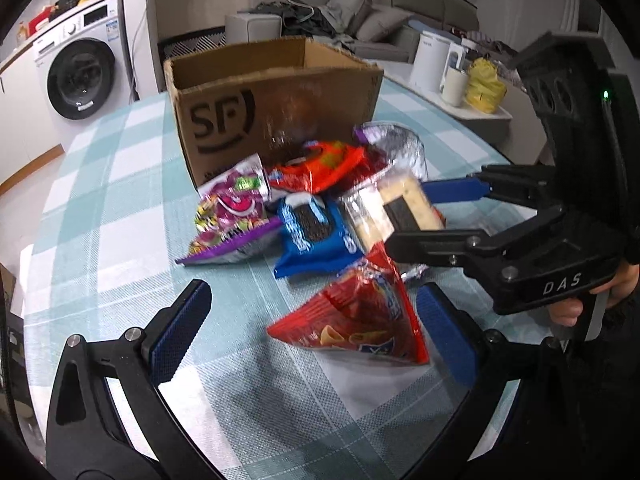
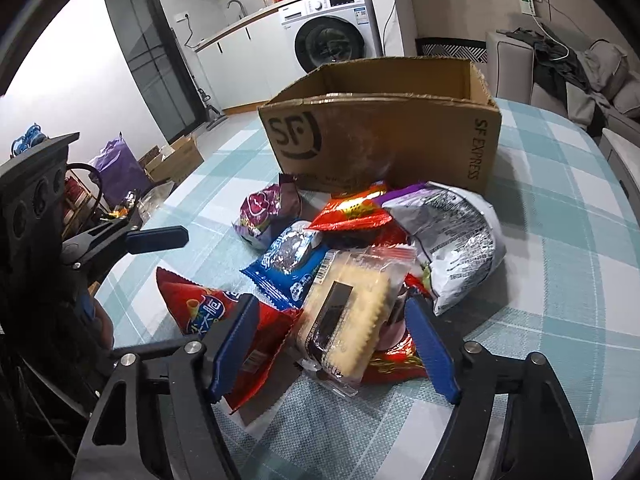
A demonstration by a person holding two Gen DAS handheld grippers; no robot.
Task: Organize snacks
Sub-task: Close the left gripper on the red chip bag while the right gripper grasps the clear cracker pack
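Observation:
A pile of snack packets lies on the checked tablecloth in front of an open cardboard box [image 1: 276, 104] marked SF, also in the right wrist view [image 2: 384, 132]. My left gripper [image 1: 316, 336] is open, its pads on either side of a red chip bag [image 1: 360, 320]. My right gripper [image 2: 336, 344] is open around a clear-wrapped cracker sandwich packet [image 2: 348, 320]; it shows from the side in the left wrist view [image 1: 436, 216]. A blue cookie packet [image 1: 316, 236], a purple candy bag [image 1: 232, 216], an orange-red packet [image 1: 320, 164] and a silver-purple bag [image 2: 452, 232] lie in the pile.
The round table [image 1: 100, 184] has a teal and white checked cloth. A washing machine [image 1: 80, 68] stands behind on the left. A white kettle [image 1: 432, 60], a mug and a yellow bag sit on a side counter. A sofa with clothes stands at the back.

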